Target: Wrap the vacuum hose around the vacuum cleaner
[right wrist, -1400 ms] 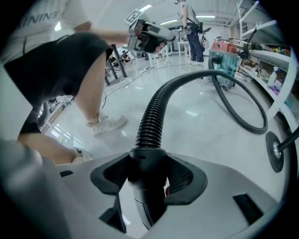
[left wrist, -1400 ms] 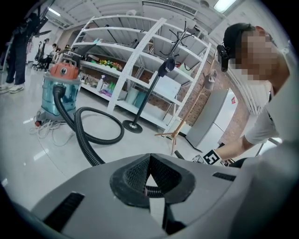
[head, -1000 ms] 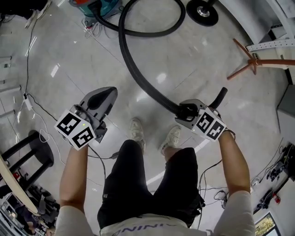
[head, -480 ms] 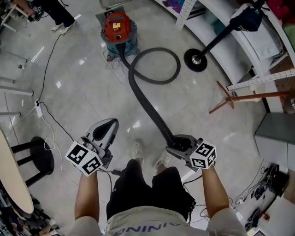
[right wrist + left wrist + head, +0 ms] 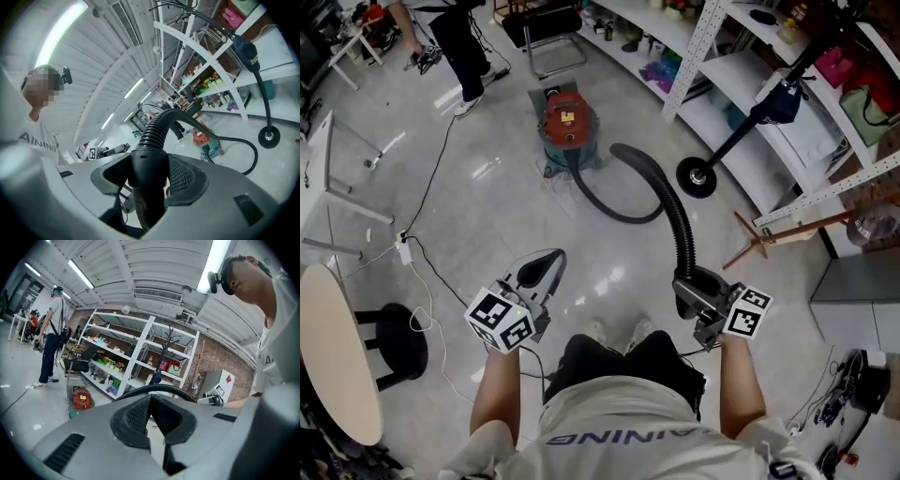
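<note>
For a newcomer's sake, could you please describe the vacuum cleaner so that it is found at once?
Start at the white metal shelving; on the glossy grey floor before it stands a canister vacuum cleaner with a red top and teal body. Unlike the black chair behind it, it has a black ribbed hose curving from it to the right gripper, which is shut on its end.
</note>
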A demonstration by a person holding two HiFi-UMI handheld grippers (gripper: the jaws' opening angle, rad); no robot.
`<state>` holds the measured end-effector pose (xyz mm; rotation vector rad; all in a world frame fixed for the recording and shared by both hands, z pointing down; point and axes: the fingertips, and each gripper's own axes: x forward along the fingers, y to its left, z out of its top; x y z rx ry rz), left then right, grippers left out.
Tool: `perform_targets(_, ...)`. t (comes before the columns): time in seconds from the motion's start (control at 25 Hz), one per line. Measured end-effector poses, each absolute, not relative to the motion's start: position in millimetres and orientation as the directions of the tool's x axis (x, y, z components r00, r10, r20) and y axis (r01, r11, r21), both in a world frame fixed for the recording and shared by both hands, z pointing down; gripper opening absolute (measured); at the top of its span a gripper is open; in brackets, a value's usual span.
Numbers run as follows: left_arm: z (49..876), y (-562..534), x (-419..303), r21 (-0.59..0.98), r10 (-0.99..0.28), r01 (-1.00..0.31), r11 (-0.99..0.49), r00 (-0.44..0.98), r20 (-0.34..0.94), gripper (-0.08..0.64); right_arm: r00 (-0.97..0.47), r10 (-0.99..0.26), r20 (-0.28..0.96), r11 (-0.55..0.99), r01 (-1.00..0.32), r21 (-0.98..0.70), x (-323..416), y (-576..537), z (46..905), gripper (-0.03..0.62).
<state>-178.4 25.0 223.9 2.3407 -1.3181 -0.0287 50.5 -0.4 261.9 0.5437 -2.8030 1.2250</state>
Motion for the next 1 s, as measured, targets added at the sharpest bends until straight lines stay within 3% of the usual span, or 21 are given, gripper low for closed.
perform_targets(0.32,188,3,-172,0.346,-0.834,-0.835,-0.428,0.513,0.205,0.017,-0.921,-0.377,0.099,0.645,-0.338,-0.685,35,-72,199,0.241)
perform_targets(1.0,155,-158,-157,0.297,-0.929,-0.918,-0.262,0.324,0.179,0.017,-0.958,-0.281,0.057,0.76,-0.258,-0.596,39,-282,158,0.241)
